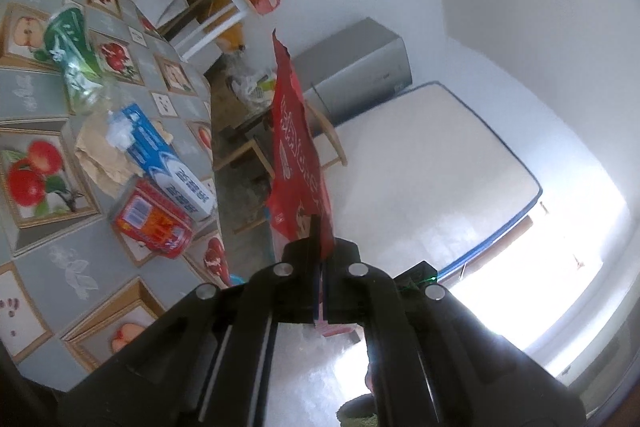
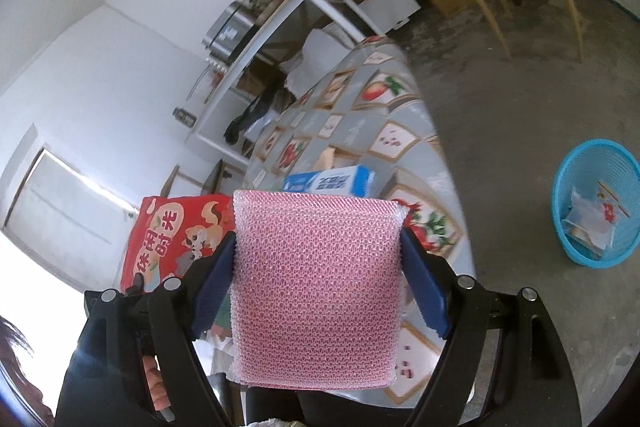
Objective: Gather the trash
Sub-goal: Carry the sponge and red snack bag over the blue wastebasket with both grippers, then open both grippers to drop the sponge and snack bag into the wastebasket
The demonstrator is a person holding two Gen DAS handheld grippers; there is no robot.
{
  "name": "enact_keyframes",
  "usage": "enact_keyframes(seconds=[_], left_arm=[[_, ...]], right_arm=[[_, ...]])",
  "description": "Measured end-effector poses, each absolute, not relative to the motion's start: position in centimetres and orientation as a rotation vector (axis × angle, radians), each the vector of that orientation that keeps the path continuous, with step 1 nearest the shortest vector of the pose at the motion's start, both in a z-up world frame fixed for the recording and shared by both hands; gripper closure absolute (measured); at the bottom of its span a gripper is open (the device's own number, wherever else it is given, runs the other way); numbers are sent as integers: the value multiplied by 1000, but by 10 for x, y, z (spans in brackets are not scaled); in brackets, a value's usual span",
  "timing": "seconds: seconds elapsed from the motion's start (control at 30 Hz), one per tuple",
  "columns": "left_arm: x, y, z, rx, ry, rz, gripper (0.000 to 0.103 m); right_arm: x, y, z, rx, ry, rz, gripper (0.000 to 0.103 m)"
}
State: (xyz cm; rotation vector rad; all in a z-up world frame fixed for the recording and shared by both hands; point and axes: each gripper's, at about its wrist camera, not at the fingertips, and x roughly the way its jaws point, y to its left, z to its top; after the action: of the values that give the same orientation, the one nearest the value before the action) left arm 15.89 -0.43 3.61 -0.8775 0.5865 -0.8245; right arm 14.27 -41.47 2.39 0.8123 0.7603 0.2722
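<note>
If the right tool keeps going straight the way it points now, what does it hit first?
Probably the blue and white box on the table, just beyond the pink mesh sponge held in the right tool. Depth is hard to judge; the sponge blocks the view ahead.

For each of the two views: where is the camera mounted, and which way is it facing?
Left wrist: on the left gripper, shut on a red snack bag, facing a wall beside the table.
Right wrist: on the right gripper, clamping a pink sponge, facing table, floor, blue basket.
Shared: snack bag, table, blue-white box.
</note>
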Motion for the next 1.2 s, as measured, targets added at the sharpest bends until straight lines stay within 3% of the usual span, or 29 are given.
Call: enact_keyframes(seconds=[0.23,0.57,0.87,1.2], left_arm=[[176,-72,46,-740,659,-884,103],[216,-240,31,-387,888,-948,103],[243,-381,-32,-90,1090,-908,103],[274,-479,-110,83,1195,-856,103]], right_arm=[[109,-479,10,868,699,102,26],[54,-579,-53,1018,679,-147,26],[71,-639,-132,1139,746,-211,26],[128,-693,-214,1218,817,-301,24]])
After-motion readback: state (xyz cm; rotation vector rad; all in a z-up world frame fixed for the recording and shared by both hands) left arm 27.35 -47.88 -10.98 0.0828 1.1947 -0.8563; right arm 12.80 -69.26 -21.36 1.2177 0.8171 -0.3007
